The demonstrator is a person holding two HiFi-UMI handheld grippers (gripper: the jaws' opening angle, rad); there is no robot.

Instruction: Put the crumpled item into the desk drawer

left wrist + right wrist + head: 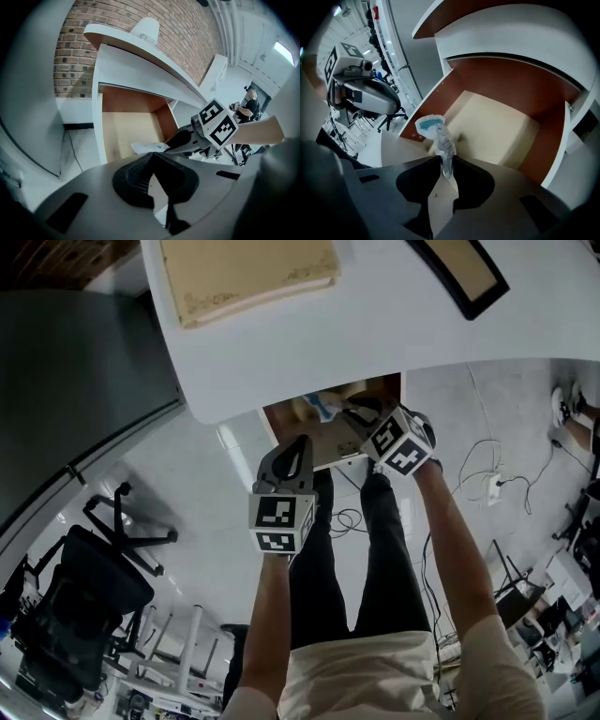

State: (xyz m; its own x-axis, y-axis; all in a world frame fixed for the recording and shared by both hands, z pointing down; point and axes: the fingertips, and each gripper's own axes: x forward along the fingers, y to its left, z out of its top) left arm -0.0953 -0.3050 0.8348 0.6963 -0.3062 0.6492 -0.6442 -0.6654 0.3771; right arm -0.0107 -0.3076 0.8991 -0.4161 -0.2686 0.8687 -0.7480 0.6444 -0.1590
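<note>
White crumpled wrapper [437, 136] sticks up from the right gripper [443, 161], pinched at its jaw tips over the open drawer [497, 126]; the left gripper [152, 157] is closed on nothing. Next, I reckon: release it inside.

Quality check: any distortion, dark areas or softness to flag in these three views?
Head view: strong fisheye bends the desk edge; the drawer under it sits in shadow. Left gripper view: black vignette at the corners, close jaws soft, brick wall crisp. Right gripper view: same vignette, but the crumpled wrapper and drawer floor are evenly lit and sharp.
</note>
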